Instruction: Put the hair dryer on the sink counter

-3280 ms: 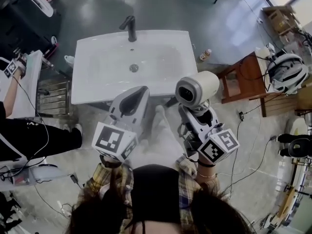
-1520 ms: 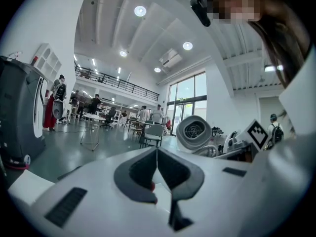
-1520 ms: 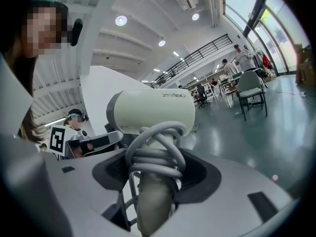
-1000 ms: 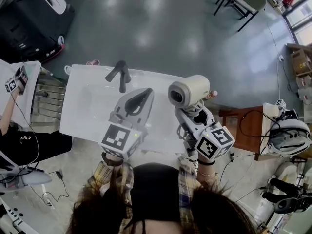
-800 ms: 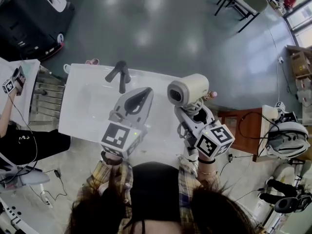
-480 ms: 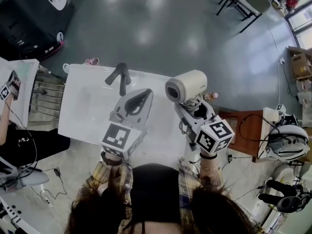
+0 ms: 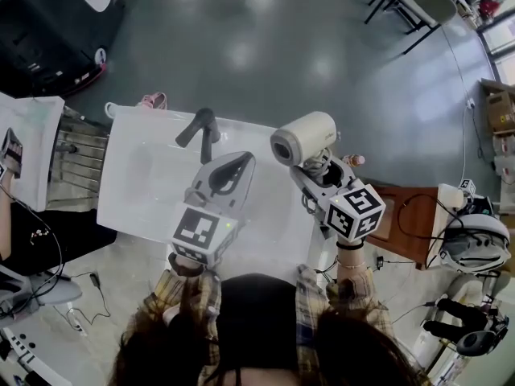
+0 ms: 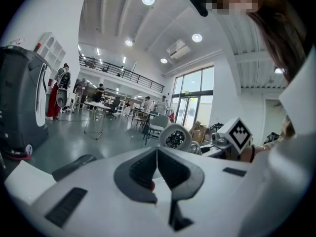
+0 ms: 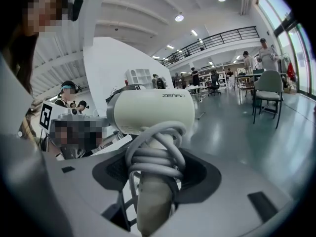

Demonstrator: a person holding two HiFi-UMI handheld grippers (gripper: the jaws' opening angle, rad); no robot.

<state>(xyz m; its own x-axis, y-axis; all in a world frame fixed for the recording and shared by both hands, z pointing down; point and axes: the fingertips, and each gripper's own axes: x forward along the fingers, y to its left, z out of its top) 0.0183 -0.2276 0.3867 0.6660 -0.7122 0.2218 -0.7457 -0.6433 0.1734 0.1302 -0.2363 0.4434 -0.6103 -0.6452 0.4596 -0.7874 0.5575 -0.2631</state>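
A cream hair dryer (image 7: 302, 137) with its grey cord wound round the handle is held upright in my right gripper (image 7: 322, 173), above the right end of the white sink counter (image 7: 137, 191). In the right gripper view the jaws are shut on the dryer's handle (image 9: 155, 201) and its barrel (image 9: 150, 111) fills the middle. My left gripper (image 7: 228, 167) hangs over the counter's middle, jaws shut with nothing between them (image 8: 157, 169). The left gripper view also shows the hair dryer (image 8: 174, 138) off to the right.
A black faucet (image 7: 205, 127) stands at the counter's far edge. A brown wooden stand (image 7: 406, 223) is right of the counter. A metal rack (image 7: 76, 163) and another white surface (image 7: 28, 147) lie to the left. A person sits at the left edge (image 7: 16, 240). Grey floor beyond.
Both grippers and the hair dryer have moved forward over the sink counter, the dryer rising slightly toward the far right of the counter. Both grips are unchanged.
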